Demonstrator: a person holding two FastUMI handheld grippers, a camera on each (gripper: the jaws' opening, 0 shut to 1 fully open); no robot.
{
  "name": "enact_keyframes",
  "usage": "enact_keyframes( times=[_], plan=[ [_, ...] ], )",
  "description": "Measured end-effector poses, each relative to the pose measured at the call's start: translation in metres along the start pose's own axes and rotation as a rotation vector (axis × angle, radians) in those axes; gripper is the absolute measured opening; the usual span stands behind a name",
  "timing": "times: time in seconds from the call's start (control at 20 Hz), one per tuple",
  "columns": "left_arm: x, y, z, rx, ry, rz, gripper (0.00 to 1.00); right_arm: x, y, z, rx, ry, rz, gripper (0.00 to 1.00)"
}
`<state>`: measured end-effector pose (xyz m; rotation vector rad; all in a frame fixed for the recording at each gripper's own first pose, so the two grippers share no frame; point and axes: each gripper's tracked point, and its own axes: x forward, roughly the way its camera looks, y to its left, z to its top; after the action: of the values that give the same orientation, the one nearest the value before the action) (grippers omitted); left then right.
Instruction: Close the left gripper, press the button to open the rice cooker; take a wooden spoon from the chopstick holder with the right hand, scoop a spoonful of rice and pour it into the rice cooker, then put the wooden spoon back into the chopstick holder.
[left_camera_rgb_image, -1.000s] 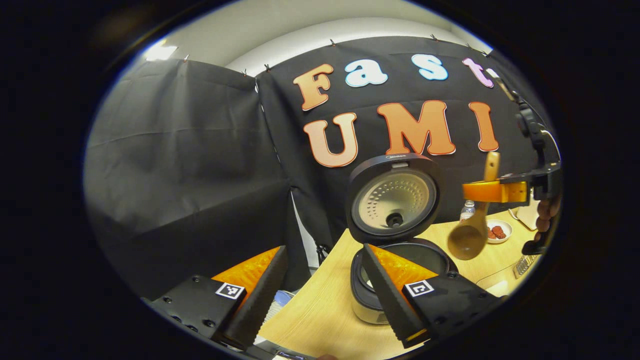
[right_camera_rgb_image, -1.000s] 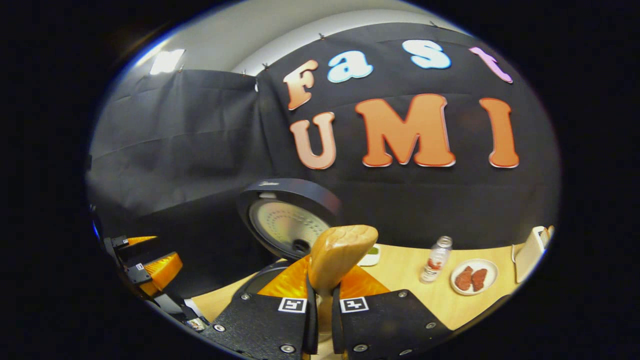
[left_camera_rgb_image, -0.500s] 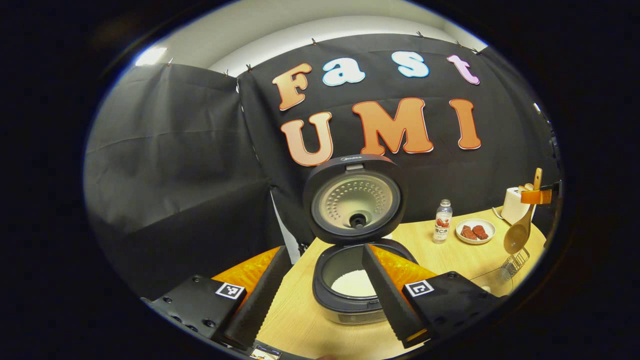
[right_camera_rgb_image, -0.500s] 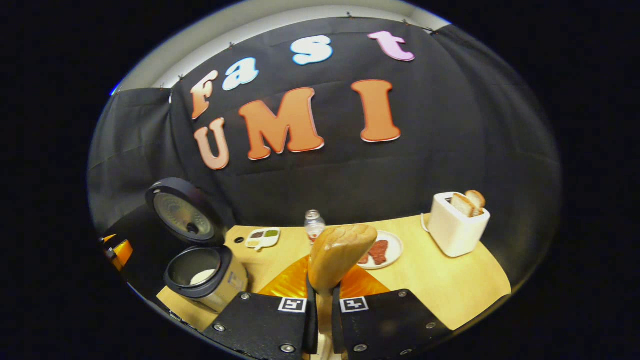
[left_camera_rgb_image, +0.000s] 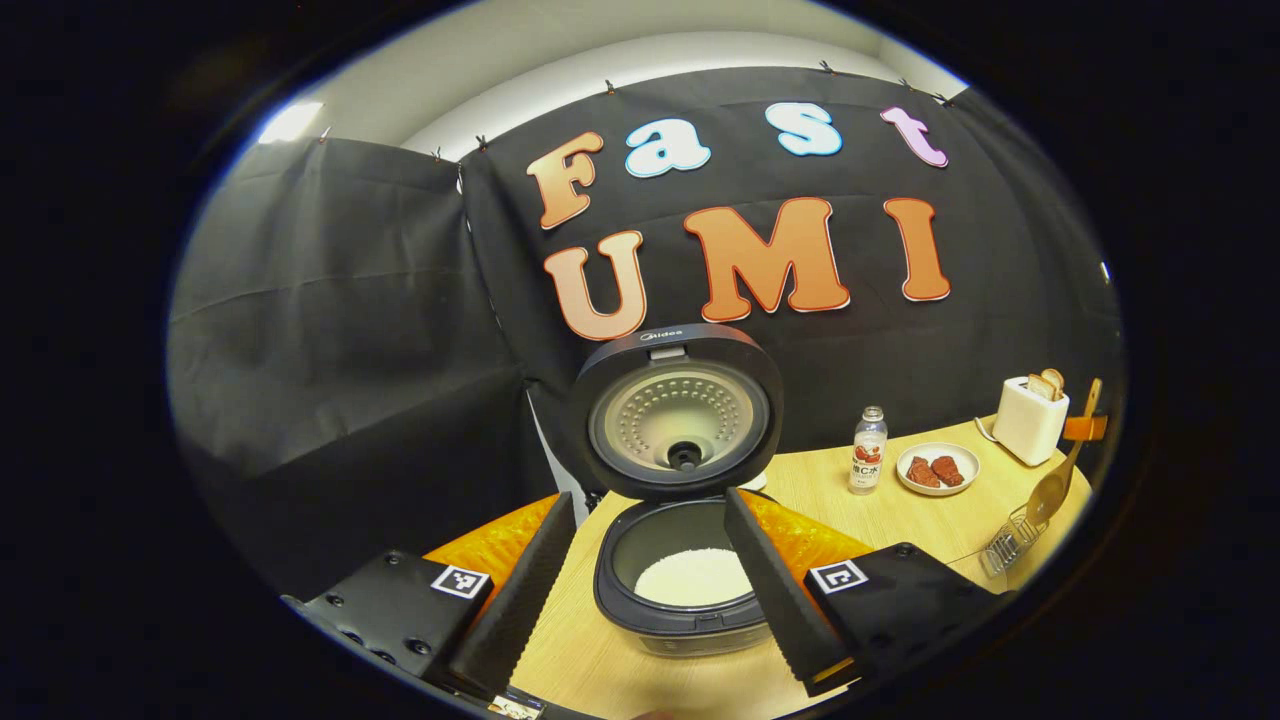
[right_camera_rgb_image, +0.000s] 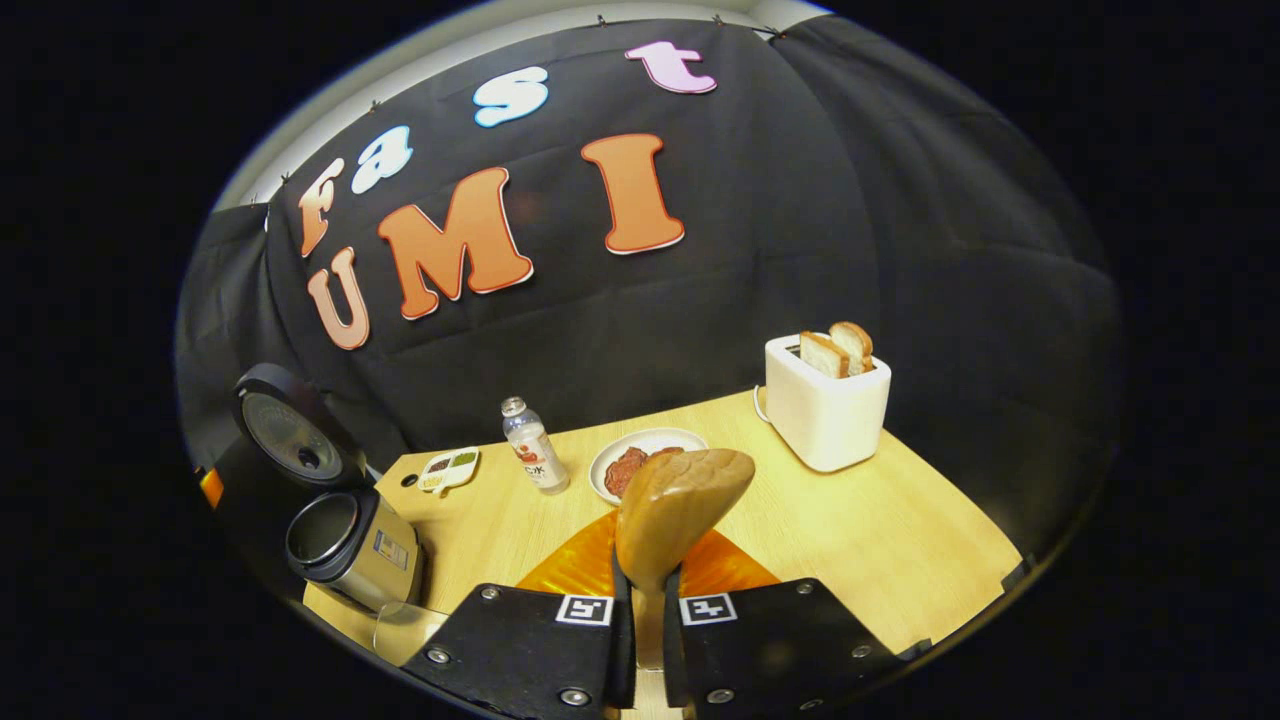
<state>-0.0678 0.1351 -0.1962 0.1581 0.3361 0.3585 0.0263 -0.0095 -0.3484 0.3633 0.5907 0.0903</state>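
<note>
Looking along the left gripper (left_camera_rgb_image: 650, 580) in the left gripper view, its two fingers stand well apart and hold nothing, framing the rice cooker (left_camera_rgb_image: 680, 590), whose lid is up and whose pot shows white rice at 6 o'clock. Out at 3 o'clock the wooden spoon (left_camera_rgb_image: 1055, 485) hangs bowl-down in the right gripper (left_camera_rgb_image: 1085, 428), just above the wire chopstick holder (left_camera_rgb_image: 1005, 545) on the surface (left_camera_rgb_image: 900, 510). A second ago that spoon hung close beside the cooker; it has since swung away to the holder, and the pot has come into full sight. In the right gripper view, the right gripper (right_camera_rgb_image: 640, 625) is clamped on the handle of the wooden spoon (right_camera_rgb_image: 675, 510), bowl at centre, apparently empty. The rice cooker (right_camera_rgb_image: 345, 545) sits at 8 o'clock, where earlier it filled the middle; a toaster (right_camera_rgb_image: 825, 410) at 1 o'clock has come into sight. I judge the pouring done and the last step in hand: next, lower the spoon squarely into the holder, then part the fingers.
</note>
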Motion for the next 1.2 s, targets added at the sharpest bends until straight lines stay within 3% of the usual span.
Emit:
enact_keyframes(
  times=[0.2, 0.25, 0.3, 0.6, 0.75, 0.85, 0.9, 0.95, 1.05, 1.1, 1.2],
  plan=[
    [-0.002, 0.001, 0.002, -0.015, 0.008, 0.023, 0.94, 0.013, -0.004, -0.030, 0.014, 0.065, -0.010, 0.11],
    [-0.002, 0.003, 0.001, -0.020, 0.011, 0.028, 1.00, 0.015, -0.005, -0.038, 0.018, 0.084, -0.013, 0.11],
    [-0.002, 0.004, 0.002, -0.023, 0.012, 0.030, 0.94, 0.017, -0.006, -0.042, 0.017, 0.095, -0.015, 0.10],
    [0.015, 0.009, 0.007, -0.043, 0.024, 0.026, 0.94, 0.017, -0.019, -0.084, 0.010, 0.252, -0.046, 0.17],
    [0.030, 0.007, 0.026, -0.060, 0.001, 0.015, 0.94, 0.009, -0.029, -0.070, 0.025, 0.257, -0.076, 0.19],
    [0.044, 0.006, 0.042, -0.081, -0.016, 0.004, 0.94, 0.003, -0.038, -0.058, 0.007, 0.250, -0.098, 0.25],
    [0.051, 0.008, 0.052, -0.090, -0.027, 0.008, 0.94, -0.001, -0.041, -0.048, -0.001, 0.235, -0.105, 0.33],
    [0.059, 0.011, 0.061, -0.100, -0.033, 0.007, 0.94, -0.005, -0.043, -0.035, -0.007, 0.214, -0.113, 0.26],
    [0.079, 0.013, 0.079, -0.123, -0.027, -0.006, 0.94, -0.011, -0.042, -0.009, -0.019, 0.166, -0.116, 0.51],
    [0.090, 0.013, 0.086, -0.144, -0.018, -0.021, 1.00, -0.016, -0.041, 0.007, -0.030, 0.138, -0.120, 0.62],
    [0.114, 0.018, 0.105, -0.200, 0.001, -0.028, 1.00, -0.025, -0.036, 0.039, -0.055, 0.072, -0.118, 0.75]
  ],
)
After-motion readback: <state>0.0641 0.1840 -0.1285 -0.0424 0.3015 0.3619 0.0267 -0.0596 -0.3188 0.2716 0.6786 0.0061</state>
